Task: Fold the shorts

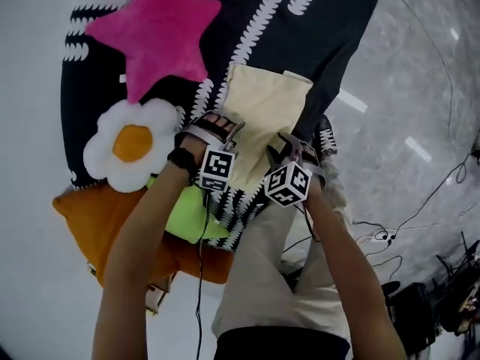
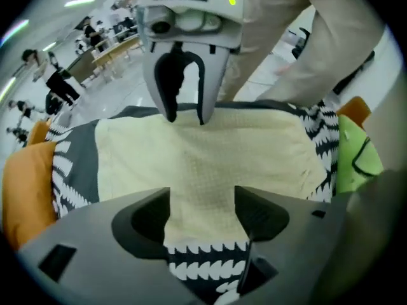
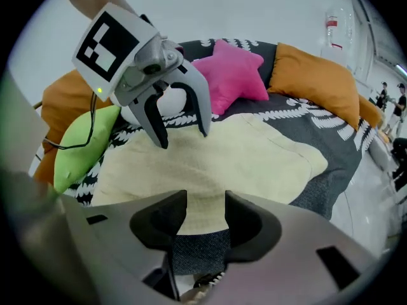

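On a black, white-patterned cover (image 1: 330, 43) the cream shorts (image 1: 262, 111) lie partly folded, with the left gripper (image 2: 202, 199) and right gripper (image 3: 205, 202) over their near edge, jaws parted and empty, so the next fold likely calls for pinching that edge.

Star cushion (image 1: 154, 32) and flower cushion (image 1: 131, 145) flank the shorts (image 1: 266, 111) leftward; blanket (image 1: 337, 51) rightward lies bare.

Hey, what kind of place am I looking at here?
Probably a large open workspace or lab, not a home: a glossy pale floor, loose black cables trailing across it, and wooden desks with people around them in the background.
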